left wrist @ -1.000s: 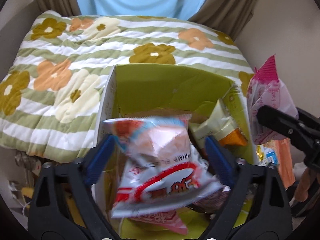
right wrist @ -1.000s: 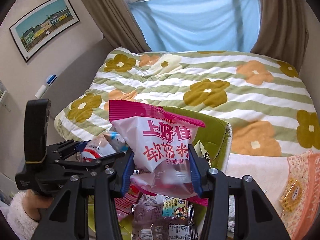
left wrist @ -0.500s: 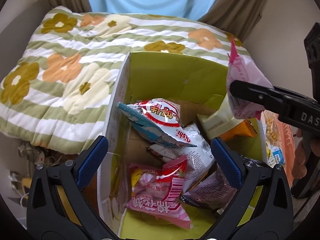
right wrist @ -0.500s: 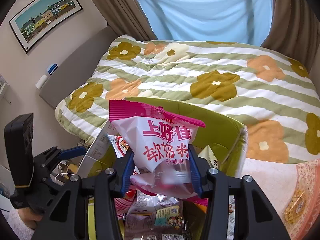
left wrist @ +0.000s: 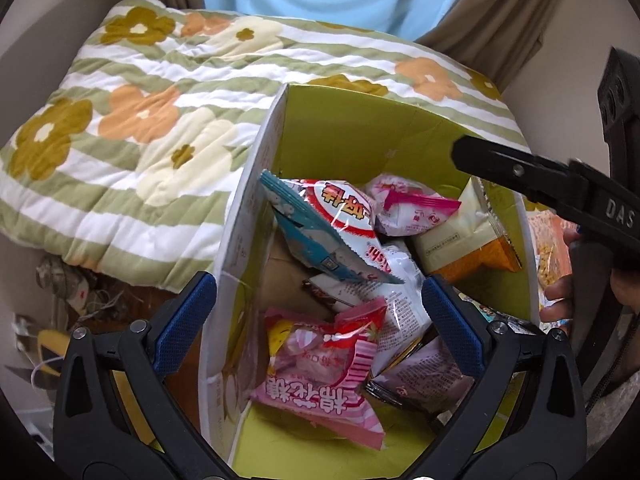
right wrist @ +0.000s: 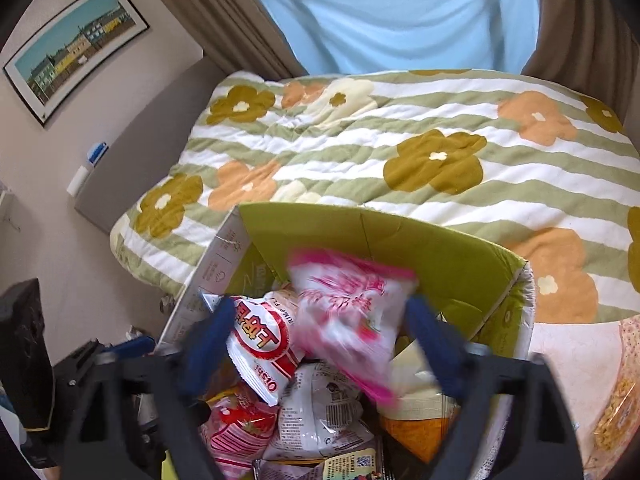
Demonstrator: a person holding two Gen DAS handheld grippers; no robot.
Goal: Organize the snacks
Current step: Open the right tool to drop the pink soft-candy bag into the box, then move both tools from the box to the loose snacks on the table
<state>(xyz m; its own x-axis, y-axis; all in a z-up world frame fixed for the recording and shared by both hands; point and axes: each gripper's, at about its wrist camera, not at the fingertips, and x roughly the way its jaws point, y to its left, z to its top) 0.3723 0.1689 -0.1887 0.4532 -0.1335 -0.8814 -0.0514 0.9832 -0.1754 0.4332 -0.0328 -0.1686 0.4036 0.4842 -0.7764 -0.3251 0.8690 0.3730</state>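
Right wrist view had the right gripper [right wrist: 320,340] with its blue pads swinging apart, both blurred, and the pink-and-white snack bag [right wrist: 348,316] smeared between them, clear of either pad, above the mouth of the green cardboard box [right wrist: 440,252]. From the left wrist view that same bag [left wrist: 408,208] showed sharp, lying near the box's far wall [left wrist: 360,132] on the other packets, and only one black finger of the right gripper [left wrist: 520,172] reached in from the right edge over the box rim. The left gripper [left wrist: 316,316] stood wide open with nothing between its pads, straddling the box's white left wall.

Under both grippers lay a red-and-white Oishi chip bag [left wrist: 336,224], a pink marshmallow bag [left wrist: 324,368], a white packet [left wrist: 396,312] and a cream-and-orange packet [left wrist: 464,244]. The right view alone showed a framed picture [right wrist: 76,48] on the left wall and a peach cloth [right wrist: 616,392] beside the box. A flowered striped quilt [left wrist: 140,128] lay beyond the box, with a pale blue curtain [right wrist: 396,12] behind it. The left gripper's frame hid the box's near corners.
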